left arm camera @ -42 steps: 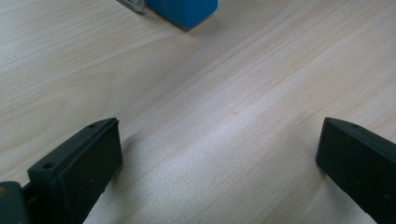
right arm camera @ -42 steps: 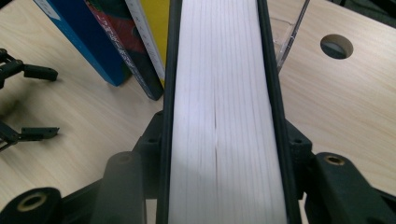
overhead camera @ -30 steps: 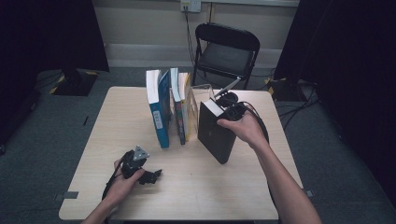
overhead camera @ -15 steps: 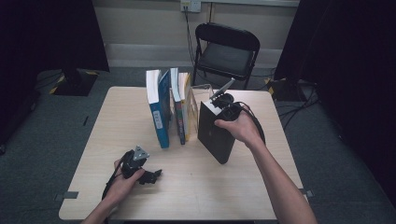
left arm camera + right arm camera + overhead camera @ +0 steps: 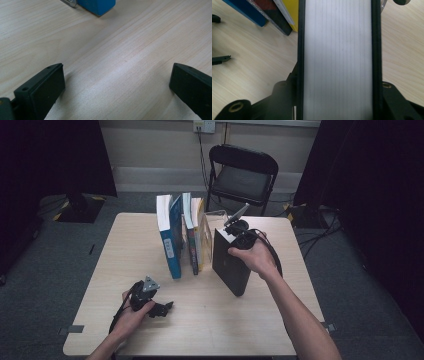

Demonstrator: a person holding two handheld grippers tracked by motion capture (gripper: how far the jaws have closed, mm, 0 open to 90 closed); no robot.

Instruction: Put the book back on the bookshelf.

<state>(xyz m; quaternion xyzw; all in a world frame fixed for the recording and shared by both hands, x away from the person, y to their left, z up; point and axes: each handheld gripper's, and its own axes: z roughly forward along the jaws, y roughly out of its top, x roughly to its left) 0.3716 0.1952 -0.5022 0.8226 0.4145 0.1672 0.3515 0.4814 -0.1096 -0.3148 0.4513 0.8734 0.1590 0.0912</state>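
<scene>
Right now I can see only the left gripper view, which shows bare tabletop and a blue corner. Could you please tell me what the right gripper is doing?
Observer: The right gripper grips a black book from above. Its jaws have just been closing, with the book between them.
Operator: Thank you. Where is that book?
Observer: It is at the right end of a row of upright books, next to a yellow book.
Operator: And what is my blue corner?
Observer: It belongs to the blue book at the row's left end. Your left gripper lies open on the table in front of it.
</scene>
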